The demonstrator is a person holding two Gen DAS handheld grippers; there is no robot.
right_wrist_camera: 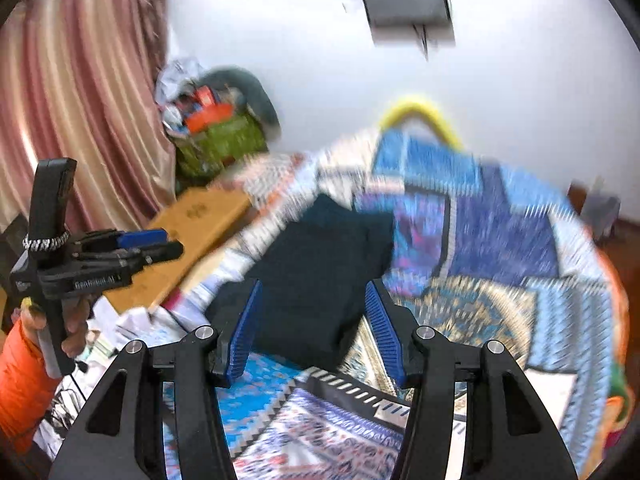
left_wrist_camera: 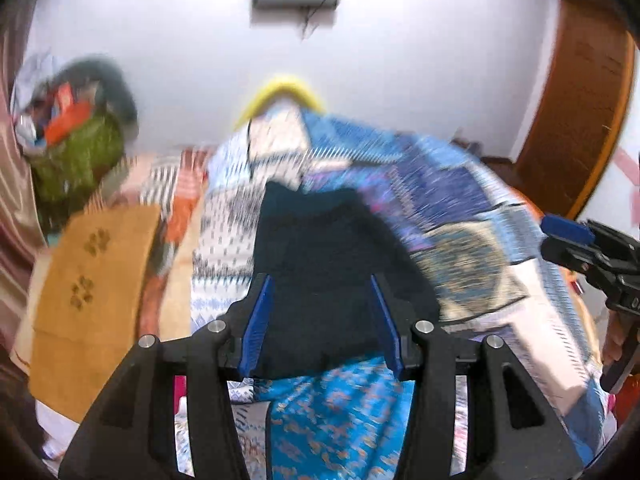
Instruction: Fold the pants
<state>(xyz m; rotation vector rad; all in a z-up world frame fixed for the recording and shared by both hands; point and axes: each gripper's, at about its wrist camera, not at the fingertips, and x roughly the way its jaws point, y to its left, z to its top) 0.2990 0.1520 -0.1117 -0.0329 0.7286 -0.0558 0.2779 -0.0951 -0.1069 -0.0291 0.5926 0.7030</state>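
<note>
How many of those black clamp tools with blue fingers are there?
2. The left gripper hovers open over the folded dark navy pants on the patterned blue bedspread. The right gripper, also open, hovers beside it, over the same pants.

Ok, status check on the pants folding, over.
Left tongs open, empty. Right tongs open, empty. Dark pants lie folded on the patterned bedspread, neither tongs touching. Nothing on top of the pants.
</note>
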